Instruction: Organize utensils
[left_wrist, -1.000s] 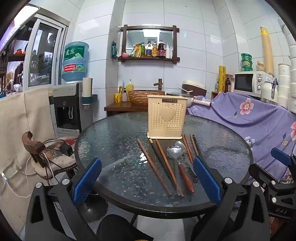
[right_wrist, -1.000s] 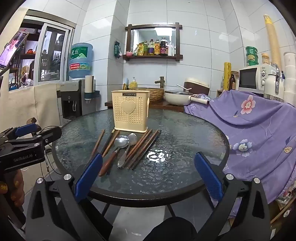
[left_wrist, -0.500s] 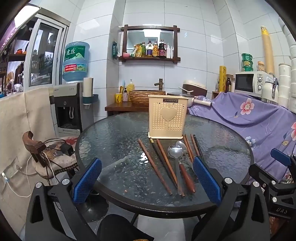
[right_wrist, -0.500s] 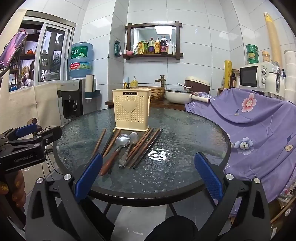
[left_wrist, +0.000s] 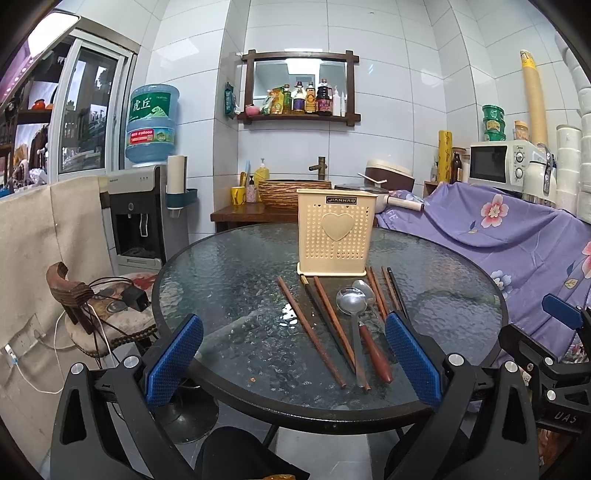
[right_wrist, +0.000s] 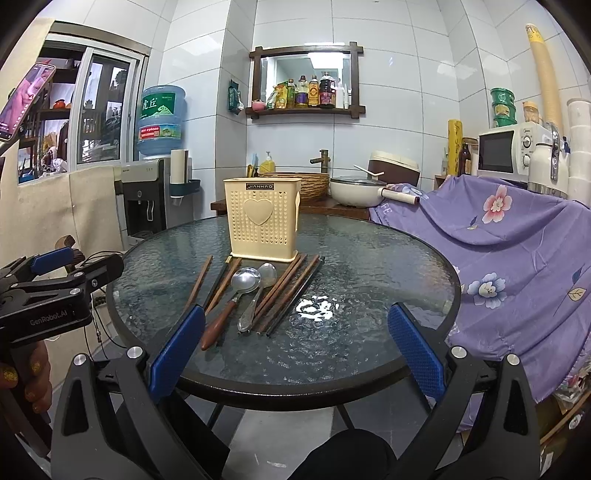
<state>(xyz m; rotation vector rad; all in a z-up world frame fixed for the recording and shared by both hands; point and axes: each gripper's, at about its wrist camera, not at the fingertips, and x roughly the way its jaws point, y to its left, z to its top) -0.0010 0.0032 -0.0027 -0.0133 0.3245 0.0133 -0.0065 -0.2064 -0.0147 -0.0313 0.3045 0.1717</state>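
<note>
A cream perforated utensil holder (left_wrist: 335, 232) with a heart stands upright on the round glass table (left_wrist: 229, 280); it also shows in the right wrist view (right_wrist: 263, 221). In front of it lie several brown chopsticks (left_wrist: 310, 325), a wooden-handled spoon (left_wrist: 352, 302) and a metal spoon (right_wrist: 266, 275). My left gripper (left_wrist: 293, 360) is open and empty at the table's near edge. My right gripper (right_wrist: 295, 347) is open and empty at the near edge, right of the utensils (right_wrist: 255, 291).
A purple floral cloth (right_wrist: 517, 236) covers furniture at the right. A water dispenser (left_wrist: 144, 206) and a chair with cables (left_wrist: 99, 306) stand at the left. A side table with a basket and pot (right_wrist: 351, 192) is behind. The left gripper (right_wrist: 48, 291) shows at the left.
Both grippers have drifted slightly; the scene on the table is unchanged.
</note>
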